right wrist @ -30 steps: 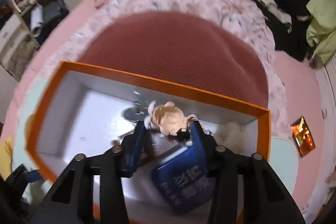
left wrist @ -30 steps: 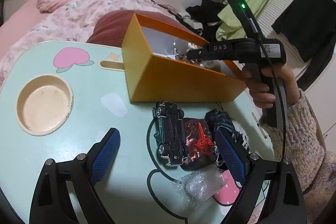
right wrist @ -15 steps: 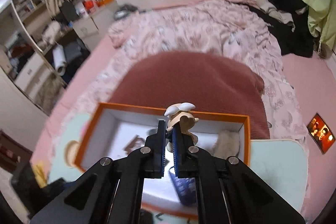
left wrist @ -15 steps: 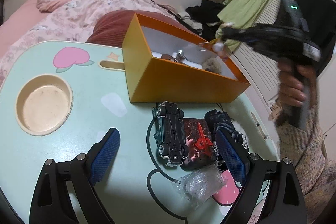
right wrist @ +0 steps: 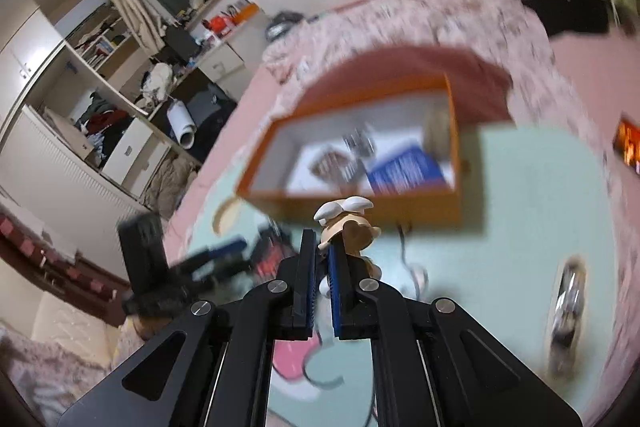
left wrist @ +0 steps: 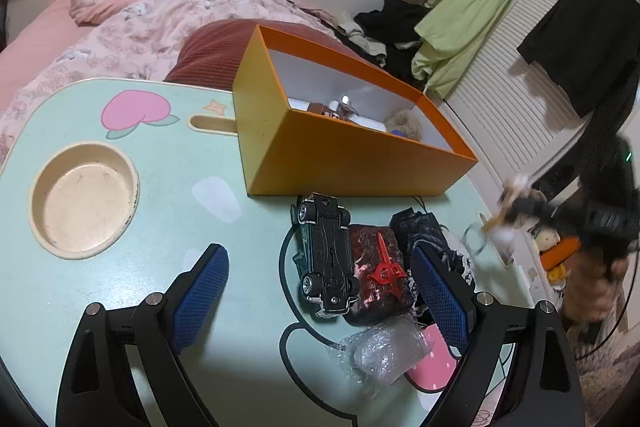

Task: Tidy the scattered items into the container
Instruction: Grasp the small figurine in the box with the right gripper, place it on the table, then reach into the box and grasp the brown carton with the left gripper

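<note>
change since earlier: the right gripper [right wrist: 322, 247] was over the orange box [left wrist: 340, 163] with the little figure [right wrist: 348, 223]; it has swung out past the box's near side, off to the right of the table, figure still pinched. the left gripper [left wrist: 320, 291] has stayed put.

left wrist view, gripper: jaws spread wide, nothing between the blue pads [left wrist: 200, 291], hovering over the mint table [left wrist: 160, 219].

left wrist view, scattered items: black toy car [left wrist: 326, 255], dark red packet with a red emblem [left wrist: 378, 267] and a dark cloth bundle [left wrist: 424, 231] lie side by side between the pads; a crinkled clear wrapper [left wrist: 384, 351] sits nearer the camera.

left wrist view, box: beyond the car, open, holding a fuzzy beige toy [left wrist: 404, 121] and small bits.

left wrist view, right gripper: blurred at the far right, beyond the table edge.

right wrist view, gripper: clamped on the figure, whose head sticks up above the tips.

right wrist view, box: ahead and blurred, with a blue pack [right wrist: 408, 169] inside.

writing: print on the blue pack is too smeared to read.
</note>
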Demonstrator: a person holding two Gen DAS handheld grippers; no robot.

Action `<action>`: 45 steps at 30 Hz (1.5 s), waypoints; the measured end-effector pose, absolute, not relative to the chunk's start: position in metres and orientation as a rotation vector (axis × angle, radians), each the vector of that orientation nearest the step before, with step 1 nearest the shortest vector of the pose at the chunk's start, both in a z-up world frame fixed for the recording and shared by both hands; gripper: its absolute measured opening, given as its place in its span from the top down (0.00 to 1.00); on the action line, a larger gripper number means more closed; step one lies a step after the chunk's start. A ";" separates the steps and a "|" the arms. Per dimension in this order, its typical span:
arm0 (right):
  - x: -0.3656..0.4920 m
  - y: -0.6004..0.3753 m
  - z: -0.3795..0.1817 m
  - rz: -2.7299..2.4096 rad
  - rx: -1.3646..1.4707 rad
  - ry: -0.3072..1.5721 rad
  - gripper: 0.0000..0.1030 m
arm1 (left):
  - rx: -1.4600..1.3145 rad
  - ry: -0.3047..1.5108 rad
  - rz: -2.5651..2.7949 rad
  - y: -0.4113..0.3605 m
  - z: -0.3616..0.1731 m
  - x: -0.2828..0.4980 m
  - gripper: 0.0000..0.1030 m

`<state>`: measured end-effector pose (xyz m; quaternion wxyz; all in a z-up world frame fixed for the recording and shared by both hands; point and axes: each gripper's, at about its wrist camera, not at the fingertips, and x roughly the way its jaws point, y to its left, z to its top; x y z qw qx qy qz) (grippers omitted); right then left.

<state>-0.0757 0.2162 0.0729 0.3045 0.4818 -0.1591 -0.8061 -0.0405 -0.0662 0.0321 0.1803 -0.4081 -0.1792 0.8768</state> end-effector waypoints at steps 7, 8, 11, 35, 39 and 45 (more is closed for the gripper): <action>-0.075 0.223 0.017 -2.046 1.358 -0.554 0.91 | -1.144 -0.488 2.488 -0.067 0.036 -0.039 0.11; -0.076 0.223 0.015 -2.049 1.356 -0.565 0.89 | -1.131 -0.486 2.491 -0.068 0.039 -0.038 0.11; -0.075 0.228 0.016 -2.087 1.327 -0.600 0.75 | -1.075 -0.464 2.502 -0.070 0.053 -0.035 0.11; -0.054 0.257 0.012 -2.496 1.232 -0.483 0.40 | -1.595 0.291 2.252 0.032 0.073 -0.193 0.19; -0.054 0.260 0.009 -2.474 1.212 -0.560 0.39 | -1.682 0.391 2.252 0.038 0.056 -0.201 0.19; -0.057 0.262 0.009 -2.457 1.203 -0.594 0.38 | -1.710 0.430 2.213 0.042 0.054 -0.200 0.18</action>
